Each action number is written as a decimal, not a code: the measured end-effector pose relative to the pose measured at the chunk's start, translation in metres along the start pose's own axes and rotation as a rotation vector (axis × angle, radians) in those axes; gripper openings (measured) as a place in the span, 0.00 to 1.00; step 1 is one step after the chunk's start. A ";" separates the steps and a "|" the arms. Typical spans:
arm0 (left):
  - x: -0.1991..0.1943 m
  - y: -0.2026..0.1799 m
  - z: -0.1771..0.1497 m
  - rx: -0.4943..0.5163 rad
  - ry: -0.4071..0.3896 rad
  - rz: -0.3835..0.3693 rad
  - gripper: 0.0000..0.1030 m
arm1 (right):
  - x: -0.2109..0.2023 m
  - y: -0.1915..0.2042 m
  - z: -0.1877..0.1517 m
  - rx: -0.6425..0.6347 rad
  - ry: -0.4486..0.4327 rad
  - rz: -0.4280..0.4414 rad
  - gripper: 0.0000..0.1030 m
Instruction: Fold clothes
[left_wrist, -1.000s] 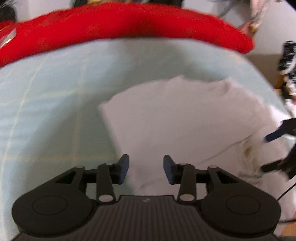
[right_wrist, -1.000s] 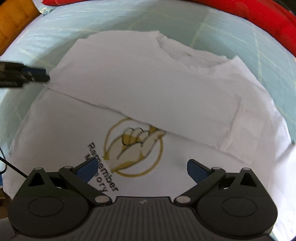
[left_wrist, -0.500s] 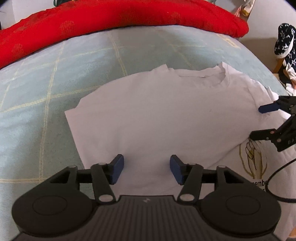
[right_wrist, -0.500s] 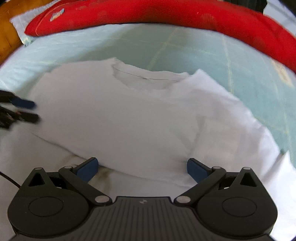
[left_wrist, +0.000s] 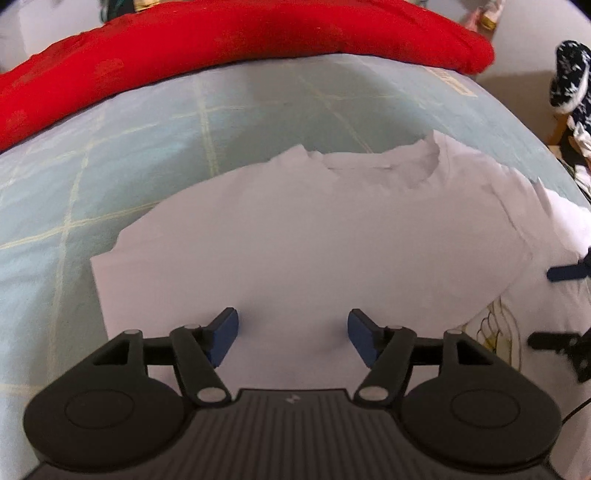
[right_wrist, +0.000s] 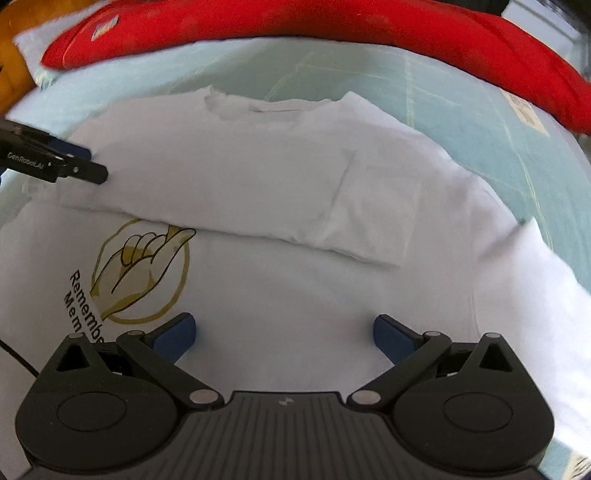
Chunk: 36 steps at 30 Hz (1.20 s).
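T-shirt: a white T-shirt (right_wrist: 280, 177) lies flat on the bed, its neck hole towards the red blanket; the upper part is folded down over the front, and the fold's edge runs across the chest.
Print: a gold ring with a drawn hand and black lettering (right_wrist: 140, 269) shows below the fold edge, partly covered by it.
Sleeve: a short sleeve (right_wrist: 373, 218) lies folded in on top of the turned-down layer.
Left gripper: the left gripper (left_wrist: 291, 336) hangs over the folded layer; its blue pads are spreading apart, only flat cloth below them and nothing pinched.
Right gripper: the right gripper (right_wrist: 284, 332) stands with its jaws wide over the lower front of the shirt, just right of the print, gripping nothing.
Bed cover: a pale blue cover with thin yellow lines (left_wrist: 147, 147) lies under the shirt.
Blanket: a red blanket (left_wrist: 221, 48) is bunched along the far edge of the bed.
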<state>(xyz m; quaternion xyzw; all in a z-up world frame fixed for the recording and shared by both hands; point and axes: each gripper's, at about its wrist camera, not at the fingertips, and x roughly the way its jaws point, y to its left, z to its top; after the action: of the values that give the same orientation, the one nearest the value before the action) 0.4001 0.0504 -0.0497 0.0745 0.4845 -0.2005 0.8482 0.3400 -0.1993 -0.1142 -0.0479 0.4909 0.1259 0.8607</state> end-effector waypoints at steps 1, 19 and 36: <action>-0.005 -0.003 0.002 -0.001 -0.017 -0.006 0.64 | 0.001 0.002 -0.001 -0.011 -0.003 -0.008 1.00; 0.012 -0.060 0.031 -0.017 -0.013 -0.019 0.69 | -0.047 -0.107 -0.008 0.228 -0.165 -0.157 1.00; 0.034 -0.117 0.047 0.045 0.011 -0.057 0.70 | -0.027 -0.179 -0.053 0.378 -0.081 -0.260 1.00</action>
<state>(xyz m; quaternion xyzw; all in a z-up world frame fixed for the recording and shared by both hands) 0.4039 -0.0799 -0.0462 0.0809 0.4865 -0.2351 0.8376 0.3294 -0.3872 -0.1255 0.0564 0.4604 -0.0786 0.8824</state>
